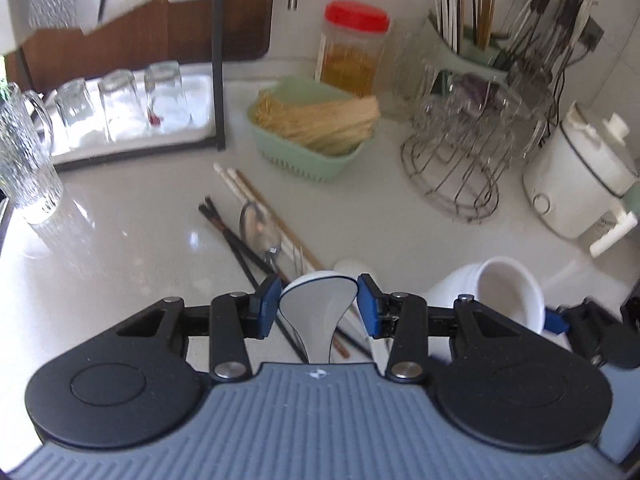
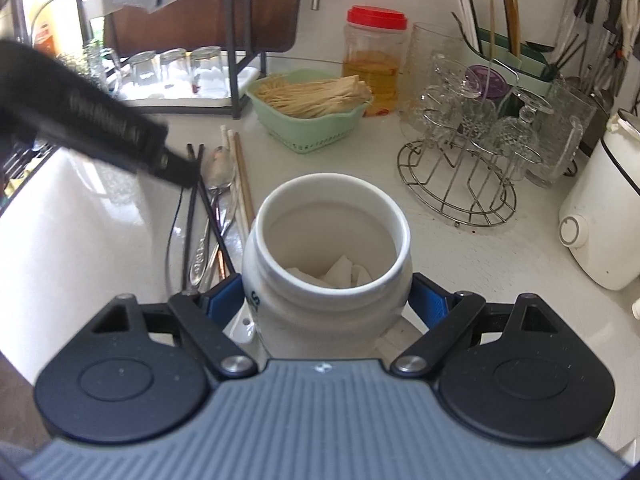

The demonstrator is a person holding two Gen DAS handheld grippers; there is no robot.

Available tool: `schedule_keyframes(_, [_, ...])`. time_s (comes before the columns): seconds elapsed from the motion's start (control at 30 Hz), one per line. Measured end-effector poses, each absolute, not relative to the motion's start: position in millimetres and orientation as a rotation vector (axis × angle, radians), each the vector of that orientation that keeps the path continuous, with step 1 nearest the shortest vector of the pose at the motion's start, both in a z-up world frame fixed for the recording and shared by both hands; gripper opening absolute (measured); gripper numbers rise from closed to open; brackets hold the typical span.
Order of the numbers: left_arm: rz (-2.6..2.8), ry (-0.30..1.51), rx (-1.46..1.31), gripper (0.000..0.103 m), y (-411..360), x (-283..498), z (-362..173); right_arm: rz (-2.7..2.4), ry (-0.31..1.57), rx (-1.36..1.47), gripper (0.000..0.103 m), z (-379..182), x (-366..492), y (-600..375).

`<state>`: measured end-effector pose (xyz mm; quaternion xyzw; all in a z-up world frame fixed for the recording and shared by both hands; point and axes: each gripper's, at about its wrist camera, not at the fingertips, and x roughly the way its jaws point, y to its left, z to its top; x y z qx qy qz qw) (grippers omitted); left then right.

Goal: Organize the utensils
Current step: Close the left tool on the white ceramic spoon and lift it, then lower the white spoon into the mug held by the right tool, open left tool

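Left gripper clamps a white ceramic soup spoon by its bowl. Right gripper grips the white ceramic jar. Risk: glazed spoon slips, dropping onto loose chopsticks.

Countertop: pale stone-like surface, glossy; reflections are seen
Spoon: white glazed ceramic, smooth
Jar: white glazed ceramic, glossy
Basket: green plastic, slotted
Rack: bare metal wire
Tumblers: clear glass
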<state>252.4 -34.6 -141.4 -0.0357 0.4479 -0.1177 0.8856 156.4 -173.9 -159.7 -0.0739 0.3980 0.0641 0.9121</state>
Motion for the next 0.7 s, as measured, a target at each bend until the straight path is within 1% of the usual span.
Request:
schedule_keyframes(0.37, [-0.231, 0.893, -0.110, 0.047, -42, 239, -116, 0.190, 0.787, -0.171, 0.090, -161, 153, -179])
schedule_keyframes(0.7, [-0.255, 0.814, -0.161, 0.047, -40, 232, -59, 0.204, 0.779, -0.174, 0.090, -160, 151, -180])
